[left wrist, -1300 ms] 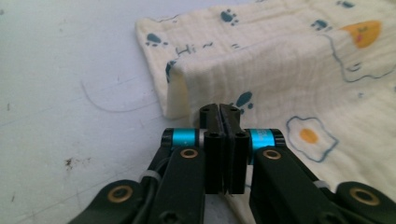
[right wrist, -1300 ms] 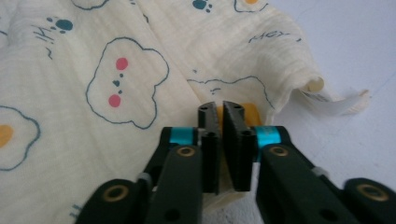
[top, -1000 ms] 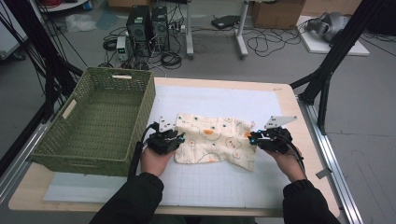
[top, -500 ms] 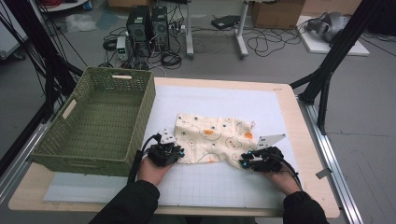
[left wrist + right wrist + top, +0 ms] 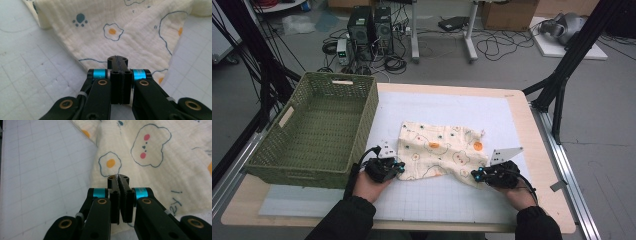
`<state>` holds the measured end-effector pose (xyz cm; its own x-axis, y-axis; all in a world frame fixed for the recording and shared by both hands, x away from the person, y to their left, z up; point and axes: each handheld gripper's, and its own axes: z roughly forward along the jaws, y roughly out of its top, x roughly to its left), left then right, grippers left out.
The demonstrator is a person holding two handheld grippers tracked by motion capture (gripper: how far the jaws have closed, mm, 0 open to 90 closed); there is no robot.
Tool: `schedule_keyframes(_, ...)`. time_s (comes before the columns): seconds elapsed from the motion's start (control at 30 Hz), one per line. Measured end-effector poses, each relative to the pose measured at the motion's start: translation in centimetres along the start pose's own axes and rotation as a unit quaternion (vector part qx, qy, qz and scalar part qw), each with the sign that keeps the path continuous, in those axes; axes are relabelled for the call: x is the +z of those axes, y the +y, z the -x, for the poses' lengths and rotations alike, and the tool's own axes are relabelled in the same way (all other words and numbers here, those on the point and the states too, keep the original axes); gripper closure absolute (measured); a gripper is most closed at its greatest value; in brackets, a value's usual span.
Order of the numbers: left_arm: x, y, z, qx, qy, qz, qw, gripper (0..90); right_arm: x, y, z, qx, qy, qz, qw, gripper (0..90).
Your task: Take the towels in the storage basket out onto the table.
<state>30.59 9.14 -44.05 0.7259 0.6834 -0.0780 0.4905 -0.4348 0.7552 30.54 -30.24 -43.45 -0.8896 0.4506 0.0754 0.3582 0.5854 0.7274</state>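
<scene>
A lab: computer towers (image 5: 371, 25), loose cables (image 5: 507, 45) on the floor, black rig frame (image 5: 562, 75)

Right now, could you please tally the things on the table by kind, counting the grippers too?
Cloth: 1
Basket: 1
Mat: 1
Grippers: 2, left gripper and right gripper, jaws shut on the cloth
Total: 5

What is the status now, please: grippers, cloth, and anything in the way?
Left gripper shut on cloth near corner; right gripper shut on opposite near corner. Cloth spread on white mat, some wrinkles. Green basket beside it at left, not blocking.
</scene>
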Motion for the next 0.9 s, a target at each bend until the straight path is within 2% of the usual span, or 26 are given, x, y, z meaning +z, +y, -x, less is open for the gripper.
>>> schedule_keyframes(0.07, -0.2, 0.0, 0.2, 0.000, -0.012, -0.002, 0.9999, 89.5, -0.4, -0.1, -0.2, 0.000, 0.001, 0.000, 1.0000, 88.4)
schedule_keyframes(0.13, -0.5, 0.1, 0.5, 0.003, -0.023, 0.004, 0.9997, 89.4, -0.8, -0.4, -0.4, 0.004, 0.013, 0.010, 0.9999, 88.3)
schedule_keyframes(0.2, -0.8, 0.3, 0.8, 0.010, -0.035, 0.012, 0.9992, 88.7, -1.1, -0.6, -0.7, 0.004, 0.013, 0.013, 0.9998, 85.5)
schedule_keyframes(0.23, -0.8, 0.3, 0.8, 0.012, -0.033, 0.014, 0.9993, 83.2, -1.1, -0.7, -0.9, 0.006, 0.012, 0.018, 0.9998, 81.4)
schedule_keyframes(0.27, -0.8, 0.4, 0.9, 0.013, -0.041, 0.017, 0.9989, 77.2, -1.0, -0.7, -1.0, 0.003, 0.016, 0.021, 0.9997, 78.8)
schedule_keyframes(0.33, -0.7, 0.4, 1.0, 0.010, -0.053, 0.021, 0.9983, 71.8, -0.9, -0.5, -1.2, -0.003, 0.016, 0.029, 0.9995, 73.2)
schedule_keyframes(0.4, -0.5, 0.4, 1.1, 0.015, -0.057, 0.014, 0.9982, 69.1, -0.8, -0.2, -1.3, -0.005, 0.023, 0.038, 0.9990, 69.4)
schedule_keyframes(0.5, 0.1, 0.2, 1.3, 0.023, -0.060, -0.009, 0.9979, 67.8, -0.4, 0.0, -1.5, -0.015, 0.036, 0.036, 0.9986, 66.4)
schedule_keyframes(0.57, 0.4, 0.0, 1.3, 0.030, -0.055, -0.020, 0.9978, 69.0, 0.2, 0.0, -1.6, -0.020, 0.035, 0.019, 0.9990, 67.0)
schedule_keyframes(0.63, 0.4, 0.0, 1.2, 0.032, -0.054, -0.018, 0.9979, 71.5, 0.5, 0.0, -1.6, -0.023, 0.023, 0.001, 0.9995, 70.1)
schedule_keyframes(0.73, 0.4, -0.1, 1.1, 0.035, -0.051, -0.015, 0.9980, 74.1, 0.9, -0.2, -1.4, -0.018, 0.020, -0.015, 0.9995, 77.5)
schedule_keyframes(0.9, 0.4, -0.1, 1.0, 0.033, -0.051, -0.016, 0.9980, 87.9, 1.1, -0.3, -1.1, -0.009, 0.025, -0.011, 0.9996, 85.8)
